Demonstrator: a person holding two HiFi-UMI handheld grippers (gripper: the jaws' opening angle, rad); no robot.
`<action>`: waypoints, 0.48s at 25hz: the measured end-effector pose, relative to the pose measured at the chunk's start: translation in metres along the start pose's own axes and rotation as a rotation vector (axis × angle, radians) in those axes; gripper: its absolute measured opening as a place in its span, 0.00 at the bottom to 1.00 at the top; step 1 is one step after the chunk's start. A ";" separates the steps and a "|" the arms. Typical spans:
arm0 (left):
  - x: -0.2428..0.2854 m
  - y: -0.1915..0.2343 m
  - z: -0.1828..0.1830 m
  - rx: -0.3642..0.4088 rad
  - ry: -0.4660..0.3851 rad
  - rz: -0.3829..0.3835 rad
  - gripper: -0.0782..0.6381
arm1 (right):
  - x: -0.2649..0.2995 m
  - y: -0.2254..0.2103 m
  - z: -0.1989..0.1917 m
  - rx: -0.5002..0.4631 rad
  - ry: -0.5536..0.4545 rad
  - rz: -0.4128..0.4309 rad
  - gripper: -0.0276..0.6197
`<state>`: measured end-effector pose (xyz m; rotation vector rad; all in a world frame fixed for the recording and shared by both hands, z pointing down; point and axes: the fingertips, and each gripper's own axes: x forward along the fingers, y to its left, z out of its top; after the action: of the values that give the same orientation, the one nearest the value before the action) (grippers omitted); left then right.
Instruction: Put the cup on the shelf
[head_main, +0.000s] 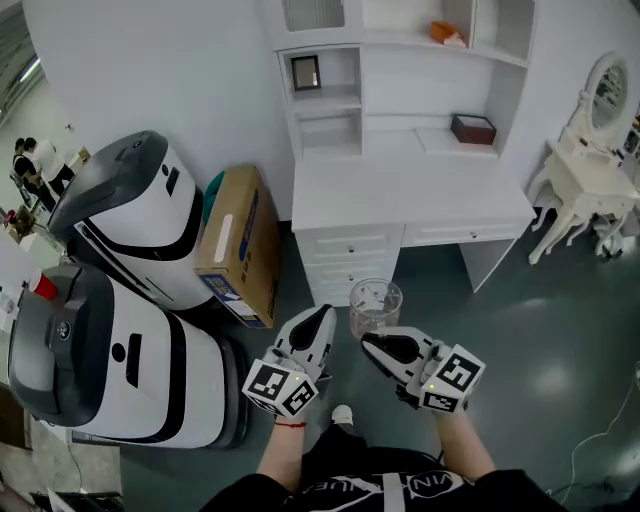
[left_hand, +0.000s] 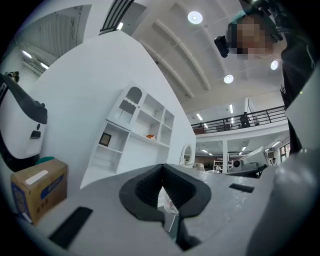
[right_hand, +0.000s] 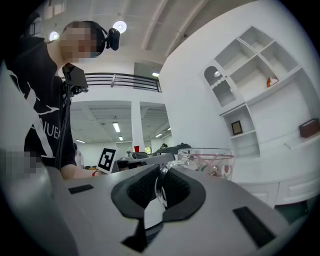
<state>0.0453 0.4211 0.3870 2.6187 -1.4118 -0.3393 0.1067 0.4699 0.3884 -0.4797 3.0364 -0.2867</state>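
Note:
A clear glass cup (head_main: 375, 305) with a pink pattern hangs in front of me above the floor. My right gripper (head_main: 373, 346) is shut on its handle; in the right gripper view the handle (right_hand: 161, 184) sits pinched between the dark pads and the cup's bowl (right_hand: 207, 161) rises just beyond them. My left gripper (head_main: 317, 320) hovers just left of the cup, shut, with nothing held. Ahead stands the white desk with its shelf unit (head_main: 400, 95), which also appears as the shelf unit (left_hand: 135, 125) in the left gripper view and the shelf unit (right_hand: 250, 75) in the right gripper view.
Two white and grey machines (head_main: 120, 290) and a cardboard box (head_main: 238, 245) stand at the left. A white dressing table (head_main: 585, 190) is at the right. On the shelves are a brown box (head_main: 473, 129), a small picture frame (head_main: 306, 72) and an orange item (head_main: 447, 33).

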 end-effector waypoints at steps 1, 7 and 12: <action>0.008 0.011 0.000 -0.001 0.004 -0.005 0.11 | 0.009 -0.010 0.002 -0.001 0.000 -0.006 0.07; 0.058 0.073 0.007 -0.014 0.001 -0.050 0.11 | 0.057 -0.068 0.012 0.000 -0.025 -0.034 0.07; 0.082 0.111 0.004 -0.021 0.009 -0.084 0.11 | 0.088 -0.102 0.008 0.011 -0.033 -0.069 0.07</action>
<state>-0.0013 0.2923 0.3989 2.6649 -1.2906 -0.3503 0.0547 0.3460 0.3976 -0.5840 2.9890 -0.2949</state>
